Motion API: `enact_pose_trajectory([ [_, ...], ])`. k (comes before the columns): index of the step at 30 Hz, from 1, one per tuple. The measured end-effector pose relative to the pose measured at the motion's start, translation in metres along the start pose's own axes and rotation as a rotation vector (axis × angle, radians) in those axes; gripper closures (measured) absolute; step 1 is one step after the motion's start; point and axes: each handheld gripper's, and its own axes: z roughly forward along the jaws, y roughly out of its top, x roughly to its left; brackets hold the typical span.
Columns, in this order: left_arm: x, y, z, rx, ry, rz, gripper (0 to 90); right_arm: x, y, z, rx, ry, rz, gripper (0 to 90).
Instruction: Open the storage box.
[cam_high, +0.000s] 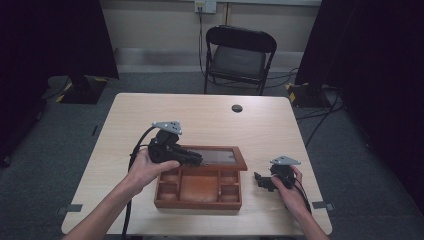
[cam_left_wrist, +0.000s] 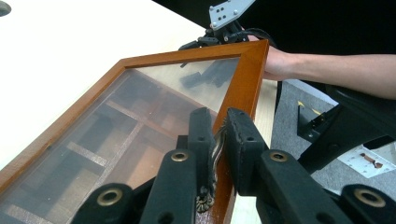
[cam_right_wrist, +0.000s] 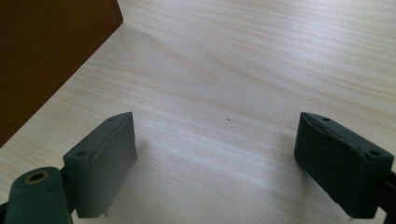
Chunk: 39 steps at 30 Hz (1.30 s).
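Left gripper (cam_left_wrist: 218, 140) clamps the glazed lid's (cam_left_wrist: 140, 107) brass handle (cam_left_wrist: 215, 151): rigid frame, fragile pane. Right gripper (cam_right_wrist: 215, 154) jaws gape over desk (cam_right_wrist: 243, 60).

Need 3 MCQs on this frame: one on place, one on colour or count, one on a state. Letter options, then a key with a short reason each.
1. Where does the right gripper sit?
A. On the table to the right of the wooden box
B. Inside a box compartment
C. On the chair

2. What colour is the frame of the box lid?
A. White
B. Reddish brown
C. Blue

3. What state is the left gripper in?
A. Wide open over bare table
B. Shut on the lid's metal handle
C. Shut on a cable

Key:
1 A: the high view shows it on the table right of the wooden box, fingers apart over bare wood in its own view.
2 B: the frame around the clear pane is reddish-brown wood.
3 B: its fingers pinch the metal handle at the raised lid's edge.
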Motion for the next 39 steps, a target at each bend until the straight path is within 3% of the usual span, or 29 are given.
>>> enact_pose_trajectory([
  [18,0.006,0.010,-0.004,-0.015,0.000,-0.002,80.9,0.000,0.000,0.000,0.000,0.000,0.000,12.2],
  [39,0.010,0.020,-0.009,-0.035,0.032,-0.010,81.0,0.000,0.000,0.000,0.000,0.000,-0.001,12.2],
])
